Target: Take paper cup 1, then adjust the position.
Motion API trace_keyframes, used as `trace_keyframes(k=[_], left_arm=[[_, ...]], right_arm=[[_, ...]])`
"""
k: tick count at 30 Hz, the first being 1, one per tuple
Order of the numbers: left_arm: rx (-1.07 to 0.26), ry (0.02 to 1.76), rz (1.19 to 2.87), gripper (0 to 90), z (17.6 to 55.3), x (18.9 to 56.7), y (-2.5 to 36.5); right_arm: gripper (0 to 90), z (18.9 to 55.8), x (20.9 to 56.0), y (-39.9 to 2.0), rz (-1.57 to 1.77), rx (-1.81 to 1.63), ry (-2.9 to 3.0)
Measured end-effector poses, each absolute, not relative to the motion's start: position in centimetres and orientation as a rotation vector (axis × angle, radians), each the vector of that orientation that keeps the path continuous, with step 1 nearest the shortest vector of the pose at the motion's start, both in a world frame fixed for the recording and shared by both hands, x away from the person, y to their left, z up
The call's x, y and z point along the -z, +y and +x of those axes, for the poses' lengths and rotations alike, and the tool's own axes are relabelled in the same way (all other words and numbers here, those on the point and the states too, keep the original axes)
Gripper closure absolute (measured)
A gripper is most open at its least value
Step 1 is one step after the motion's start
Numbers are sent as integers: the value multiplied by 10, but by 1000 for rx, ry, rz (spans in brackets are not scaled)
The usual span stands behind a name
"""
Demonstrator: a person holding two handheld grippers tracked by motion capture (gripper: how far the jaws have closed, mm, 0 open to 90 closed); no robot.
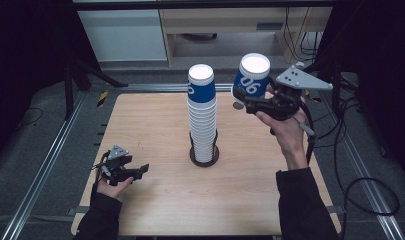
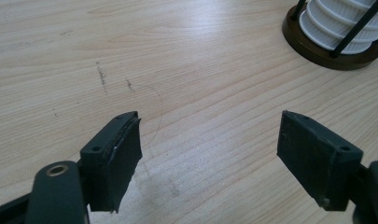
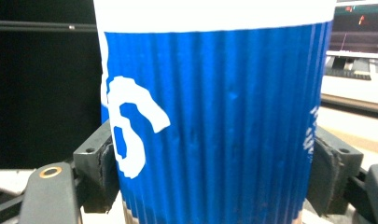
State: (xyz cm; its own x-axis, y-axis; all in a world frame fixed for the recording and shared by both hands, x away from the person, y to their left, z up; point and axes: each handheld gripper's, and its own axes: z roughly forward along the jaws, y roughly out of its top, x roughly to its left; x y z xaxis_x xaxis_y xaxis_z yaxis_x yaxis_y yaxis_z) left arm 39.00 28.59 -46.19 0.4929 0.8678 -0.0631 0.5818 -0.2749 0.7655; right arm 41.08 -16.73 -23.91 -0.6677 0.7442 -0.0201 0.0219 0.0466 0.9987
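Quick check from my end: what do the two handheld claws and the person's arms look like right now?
Both are black two-jaw tools. The left claw and the right claw each carry a grey three-cornered plate with small holes on top. In the left gripper view, the flat rectangular black pads show screw holes and a brass-ringed hole in the arm. A black cable trails from the right one. The person wears black long sleeves.

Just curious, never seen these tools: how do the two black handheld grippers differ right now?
The right gripper is raised beside the tall cup stack, shut on a blue ribbed paper cup; the left gripper sits low over the wooden table, open and holding nothing. Both are black with two jaws.
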Motion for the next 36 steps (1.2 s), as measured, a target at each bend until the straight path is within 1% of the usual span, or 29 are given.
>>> trace_keyframes(k=[6, 26, 36], left_arm=[[-476, 1193, 1974, 219, 390, 461, 287], [-460, 1139, 1982, 220, 386, 453, 282], [-425, 1064, 2009, 219, 381, 445, 270]], right_arm=[[206, 404, 276, -186, 820, -1647, 1829], [205, 390, 362, -212, 871, -1564, 2025], [203, 383, 390, -208, 816, -1527, 2150]])
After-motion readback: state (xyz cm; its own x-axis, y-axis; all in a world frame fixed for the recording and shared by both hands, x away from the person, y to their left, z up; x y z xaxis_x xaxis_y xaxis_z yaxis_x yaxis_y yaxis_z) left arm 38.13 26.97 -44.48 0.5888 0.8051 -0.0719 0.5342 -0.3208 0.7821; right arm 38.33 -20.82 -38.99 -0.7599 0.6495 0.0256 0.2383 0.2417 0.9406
